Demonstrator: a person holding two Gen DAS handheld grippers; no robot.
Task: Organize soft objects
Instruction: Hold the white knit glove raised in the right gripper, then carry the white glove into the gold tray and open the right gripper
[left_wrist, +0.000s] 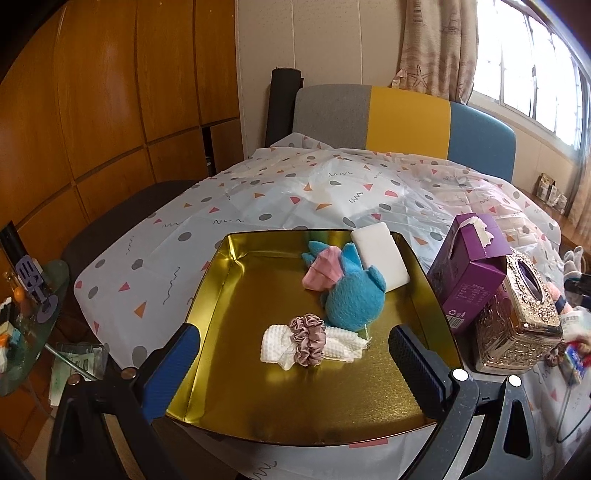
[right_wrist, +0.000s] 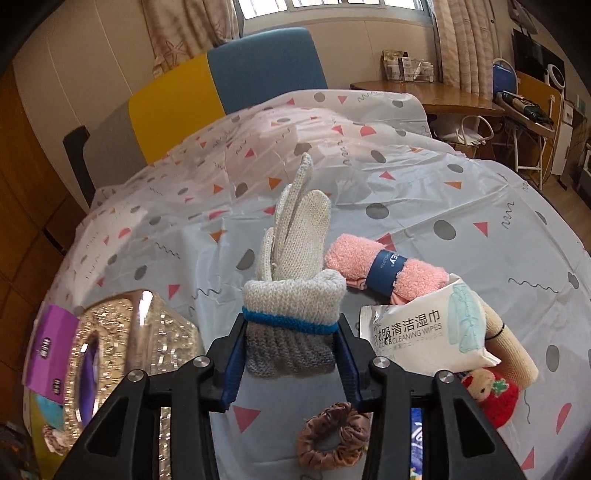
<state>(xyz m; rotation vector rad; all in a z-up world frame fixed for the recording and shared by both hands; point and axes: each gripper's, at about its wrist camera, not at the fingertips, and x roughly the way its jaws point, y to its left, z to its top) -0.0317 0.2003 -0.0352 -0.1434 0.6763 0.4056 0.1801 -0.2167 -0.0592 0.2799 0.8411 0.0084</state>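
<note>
The left gripper (left_wrist: 291, 350) is hovering, fingers apart, over the gold tray (left_wrist: 207, 280) of soft things, while the right gripper (right_wrist: 290, 354) is clamping the limp, light knit glove (right_wrist: 295, 266) by its cuff above the table (right_wrist: 461, 192).

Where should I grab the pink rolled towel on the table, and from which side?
Grip the pink rolled towel across its navy paper band, probably from above, jaws spanning the roll's short width. The band marks its firm middle; the wipes pack crowds its near side.
</note>
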